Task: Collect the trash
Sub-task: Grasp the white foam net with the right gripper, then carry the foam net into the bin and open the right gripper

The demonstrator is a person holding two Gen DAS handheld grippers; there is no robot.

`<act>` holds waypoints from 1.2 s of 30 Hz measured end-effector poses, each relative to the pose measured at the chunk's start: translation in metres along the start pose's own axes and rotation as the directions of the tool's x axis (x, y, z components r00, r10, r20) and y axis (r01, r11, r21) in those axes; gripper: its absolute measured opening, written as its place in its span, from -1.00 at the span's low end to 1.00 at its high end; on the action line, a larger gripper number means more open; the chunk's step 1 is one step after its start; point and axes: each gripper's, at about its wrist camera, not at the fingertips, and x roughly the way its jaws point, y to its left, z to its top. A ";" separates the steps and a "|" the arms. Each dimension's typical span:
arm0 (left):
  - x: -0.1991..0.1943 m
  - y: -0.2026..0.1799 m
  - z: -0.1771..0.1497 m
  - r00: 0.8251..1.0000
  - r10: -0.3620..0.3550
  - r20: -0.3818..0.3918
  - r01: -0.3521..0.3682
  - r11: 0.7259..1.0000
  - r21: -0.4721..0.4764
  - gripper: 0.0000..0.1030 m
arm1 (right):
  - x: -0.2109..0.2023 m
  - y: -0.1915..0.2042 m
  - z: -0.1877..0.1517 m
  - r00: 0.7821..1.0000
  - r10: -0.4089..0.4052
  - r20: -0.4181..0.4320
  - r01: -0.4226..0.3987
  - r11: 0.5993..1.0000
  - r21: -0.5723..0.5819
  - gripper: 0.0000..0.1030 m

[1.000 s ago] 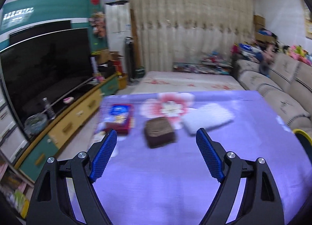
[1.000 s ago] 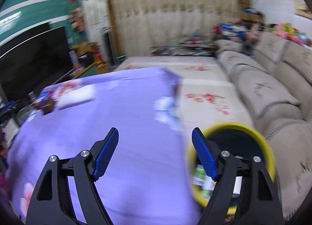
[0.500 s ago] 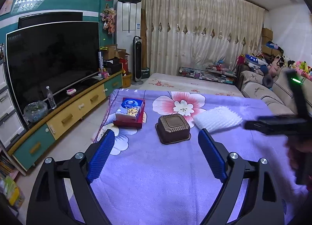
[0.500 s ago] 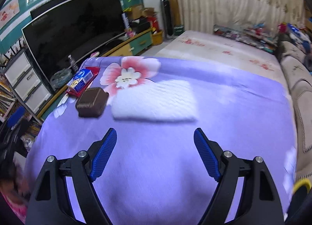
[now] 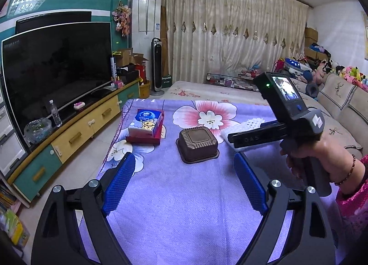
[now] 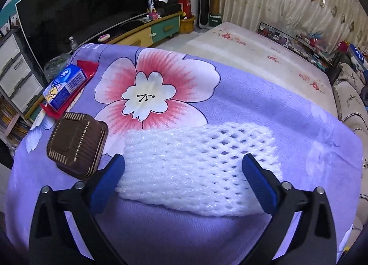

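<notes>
Two wide, empty grippers, left gripper (image 5: pixel 181 186) and right gripper (image 6: pixel 184 177), above the purple floral cloth (image 6: pixel 230 95).

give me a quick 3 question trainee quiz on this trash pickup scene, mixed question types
1. True or false: the right claw is shut on the white foam mesh sleeve.
2. Multiple choice: what lies directly beside the white foam mesh sleeve on the purple floral cloth? A) a glass bottle B) the dark brown square plastic tray, upside down C) a yellow cup
3. Fill in: the blue tissue pack rests on a ___ box.

Key
1. False: its jaws have just been opening and stand wide on either side of the sleeve, not pressing it.
2. B
3. red
</notes>
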 end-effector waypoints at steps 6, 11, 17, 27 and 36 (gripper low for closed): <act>0.000 -0.003 -0.001 1.000 -0.004 -0.004 0.004 1.000 0.002 0.67 | 0.002 0.002 -0.001 1.000 -0.005 0.009 0.005 1.000 0.015 0.79; 0.000 -0.004 -0.001 1.000 -0.005 -0.007 0.005 1.000 0.002 0.67 | -0.007 -0.004 -0.009 1.000 -0.011 0.025 0.010 1.000 0.022 0.45; 0.000 -0.005 -0.001 1.000 -0.005 -0.008 0.005 1.000 0.003 0.67 | -0.022 -0.018 -0.019 0.998 -0.022 0.051 0.019 0.998 0.061 -0.30; 0.000 -0.004 -0.002 1.000 -0.007 -0.007 0.007 1.000 0.003 0.67 | -0.063 -0.040 -0.057 0.996 -0.005 0.090 -0.006 0.993 0.115 -0.52; 0.003 -0.008 -0.005 1.000 -0.012 -0.004 0.012 1.000 0.020 0.67 | -0.155 -0.075 -0.117 0.975 -0.035 0.221 -0.011 0.979 0.203 -0.52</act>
